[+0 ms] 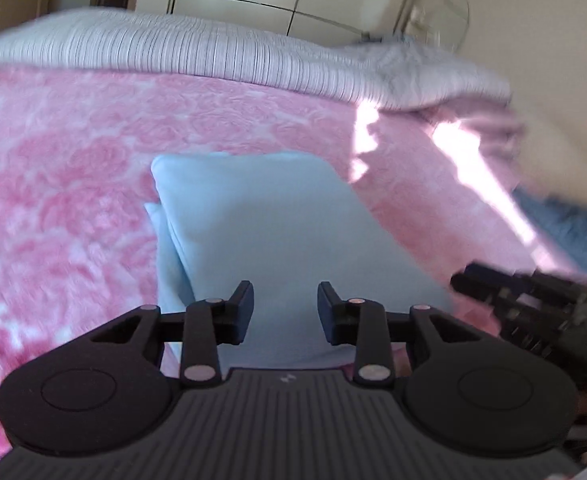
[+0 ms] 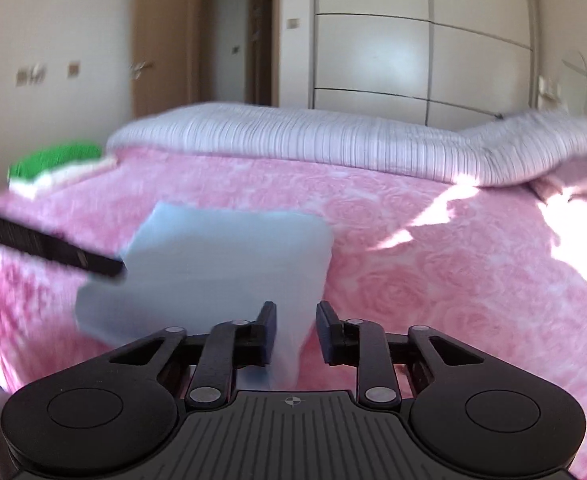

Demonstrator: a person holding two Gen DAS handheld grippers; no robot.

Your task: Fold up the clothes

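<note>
- Both claws stand apart with nothing clamped: the left gripper [image 1: 285, 308] hovers over the near end of the light blue folded garment [image 1: 277, 232], jaws parted and empty; the right gripper [image 2: 295, 330] has its jaws parted too, the cloth's near corner lying in the gap, though blur hides whether a pad touches it.
- That blue garment lies on the pink rose-patterned blanket [image 1: 73, 168], already a compact rectangle, a lower layer peeking out along its 9 o'clock edge in the left wrist view.
- In the right wrist view the left claw reaches in from 9 o'clock to the garment's left corner; in the left wrist view the right claw sits at 4 o'clock, just beside the cloth.
- I'd judge this piece as good as folded. The next move probably calls for a square, two-sided pinch to shift it, or a press to flatten it, without spilling the layers.
- At 10 o'clock in the right wrist view, a green and white cloth [image 2: 53, 164] rests near the blanket's edge.
- Beyond lies a striped grey quilt [image 2: 293, 140], then the wardrobe doors [image 2: 413, 48].
- No container shows in either view.
</note>
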